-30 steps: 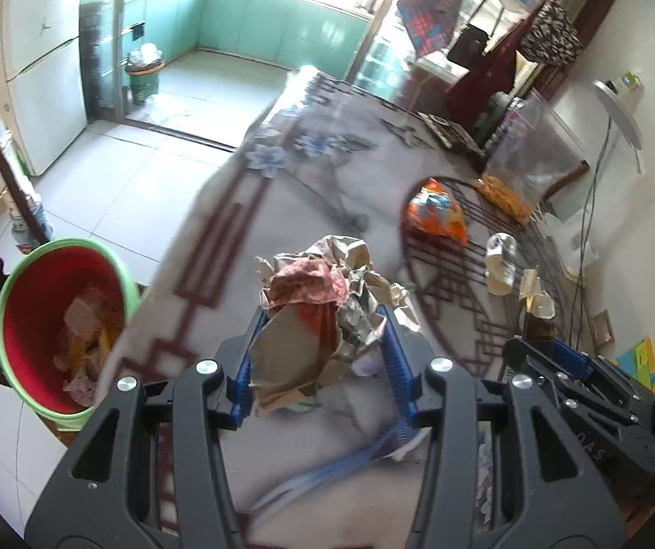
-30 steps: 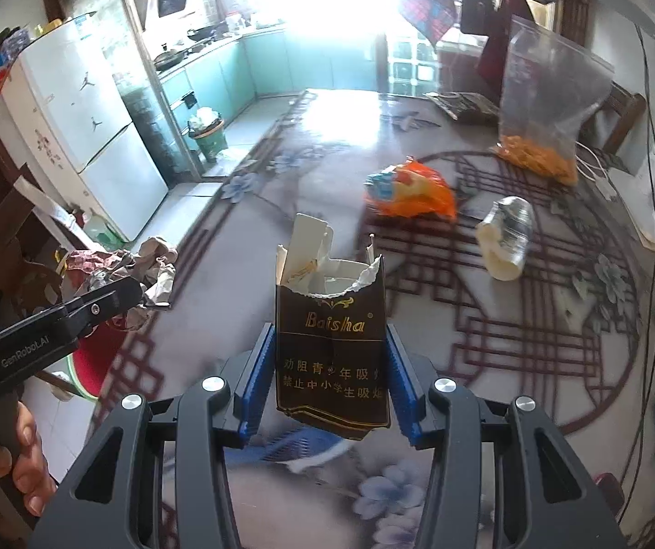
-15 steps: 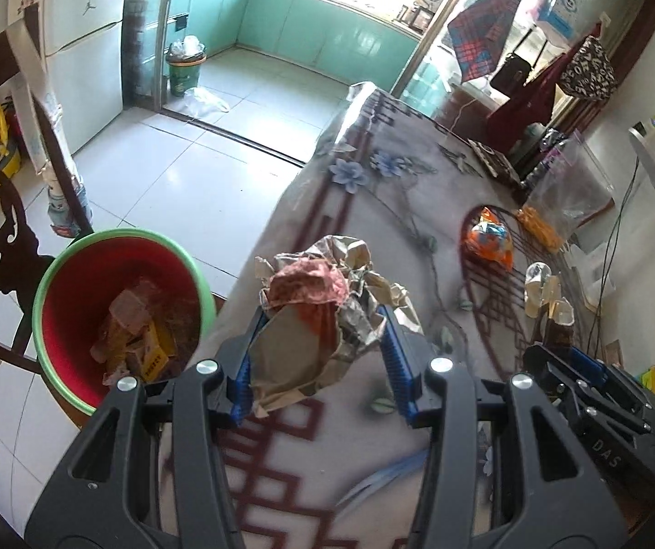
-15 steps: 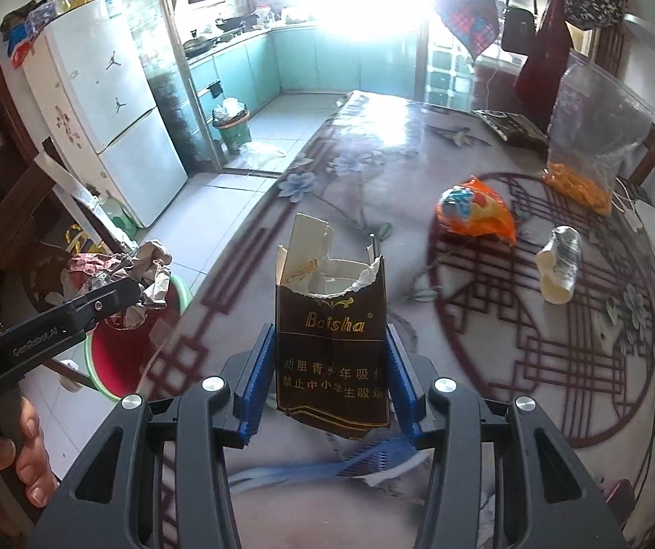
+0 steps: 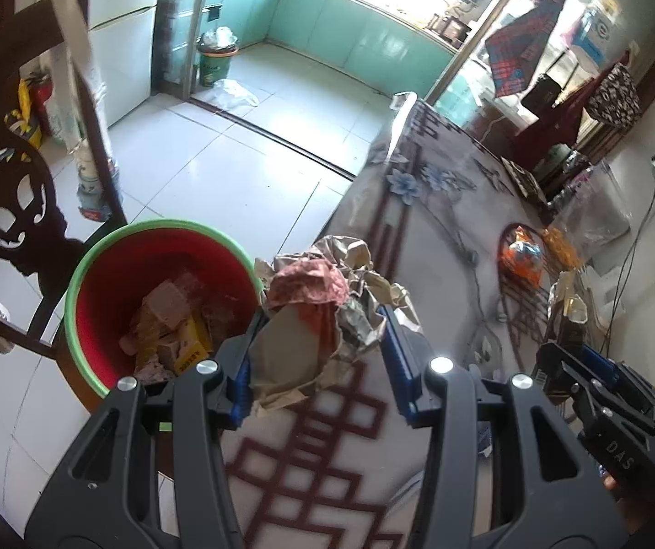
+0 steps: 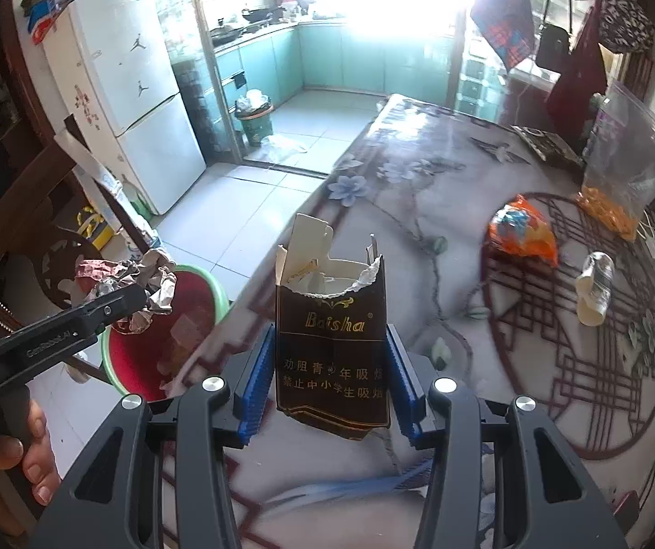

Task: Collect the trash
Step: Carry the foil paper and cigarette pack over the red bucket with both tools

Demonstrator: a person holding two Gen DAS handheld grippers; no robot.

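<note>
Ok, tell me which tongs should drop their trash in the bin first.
Left. The left tongs hold the crumpled wrapper beside the red bin; the right tongs, holding the cigarette pack, are over the table.

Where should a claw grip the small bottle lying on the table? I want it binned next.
Grip the small bottle across its clear middle, coming from above with the fingers on its two long sides: it lies flat on the table, apart from the orange wrapper.

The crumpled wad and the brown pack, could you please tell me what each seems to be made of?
Crumpled wad: likely paper with foil lining, since it holds sharp creases and has dull grey, slightly shiny patches. Brown pack: thin glossy printed card, torn at the top to a white edge.
</note>
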